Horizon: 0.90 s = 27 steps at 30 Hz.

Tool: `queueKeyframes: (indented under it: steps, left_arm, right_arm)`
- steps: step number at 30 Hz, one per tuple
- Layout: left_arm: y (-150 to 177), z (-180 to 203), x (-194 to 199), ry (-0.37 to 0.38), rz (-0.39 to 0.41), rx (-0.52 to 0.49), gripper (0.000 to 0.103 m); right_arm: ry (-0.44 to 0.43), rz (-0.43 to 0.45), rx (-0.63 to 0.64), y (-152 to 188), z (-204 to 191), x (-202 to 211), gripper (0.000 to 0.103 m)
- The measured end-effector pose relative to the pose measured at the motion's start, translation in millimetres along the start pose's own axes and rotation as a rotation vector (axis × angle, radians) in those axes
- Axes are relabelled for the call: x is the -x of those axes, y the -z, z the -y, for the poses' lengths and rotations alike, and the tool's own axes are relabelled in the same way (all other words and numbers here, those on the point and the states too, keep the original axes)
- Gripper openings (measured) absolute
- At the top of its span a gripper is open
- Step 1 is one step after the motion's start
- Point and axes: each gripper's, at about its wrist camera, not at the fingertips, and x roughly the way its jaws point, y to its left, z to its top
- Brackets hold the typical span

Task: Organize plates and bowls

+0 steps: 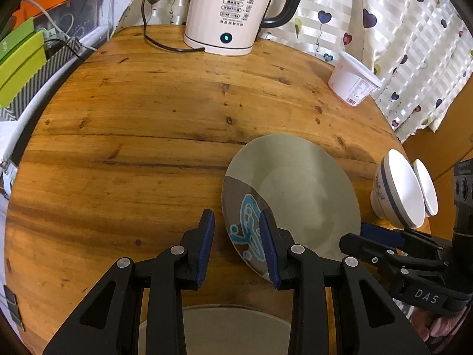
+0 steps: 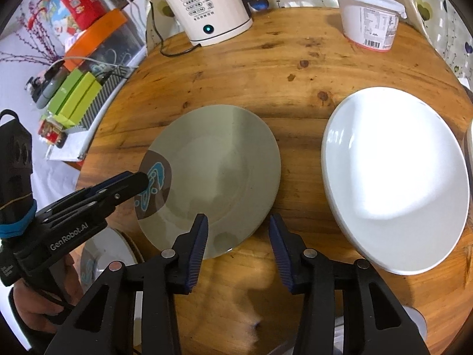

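Observation:
A grey-green plate with a brown patch and blue figure (image 1: 298, 189) (image 2: 218, 177) lies flat on the round wooden table (image 1: 133, 136) (image 2: 295, 68). My left gripper (image 1: 236, 245) (image 2: 139, 183) is open at the plate's patterned edge, one finger over the rim. My right gripper (image 2: 238, 242) (image 1: 363, 236) is open and empty, straddling the plate's near edge. A large white plate (image 2: 396, 183) lies to the right. Two blue-rimmed white bowls (image 1: 399, 189) stand at the right table edge. Another grey plate (image 1: 236, 325) (image 2: 100, 254) sits below the left gripper.
A white electric kettle (image 1: 233, 11) (image 2: 204, 6) with its cord stands at the back. A white plastic tub (image 1: 353, 80) (image 2: 369, 17) stands at the back right. Green boxes and a striped box (image 2: 79, 100) sit off the table's left side. A curtain (image 1: 399, 29) hangs behind.

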Motion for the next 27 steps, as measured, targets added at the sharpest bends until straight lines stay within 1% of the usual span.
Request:
queueKeyframes:
  steps: [6, 10, 11, 13, 20, 27]
  left_arm:
    - [-3, -1, -8, 0.007, -0.015, 0.000, 0.033]
    - [-7, 3, -13, 0.012, -0.017, -0.020, 0.033]
    - [-8, 3, -13, 0.013, -0.019, -0.022, 0.033]
    - [-9, 4, -15, 0.009, -0.019, -0.026, 0.033]
    - [-9, 5, -18, 0.003, -0.016, -0.030, 0.033]
    - [-6, 7, -13, -0.012, -0.001, -0.041, 0.033]
  right_arm:
    - [0.000, -0.009, -0.018, -3, 2, -5, 0.041]
    - [0.003, -0.013, -0.037, -5, 6, -7, 0.037]
    - [0.004, -0.012, -0.040, -5, 6, -8, 0.034]
    - [0.006, -0.009, -0.045, -6, 7, -8, 0.032]
    - [0.004, -0.004, -0.048, -6, 7, -8, 0.032]
    - [0.002, 0.009, -0.041, -6, 5, -5, 0.032]
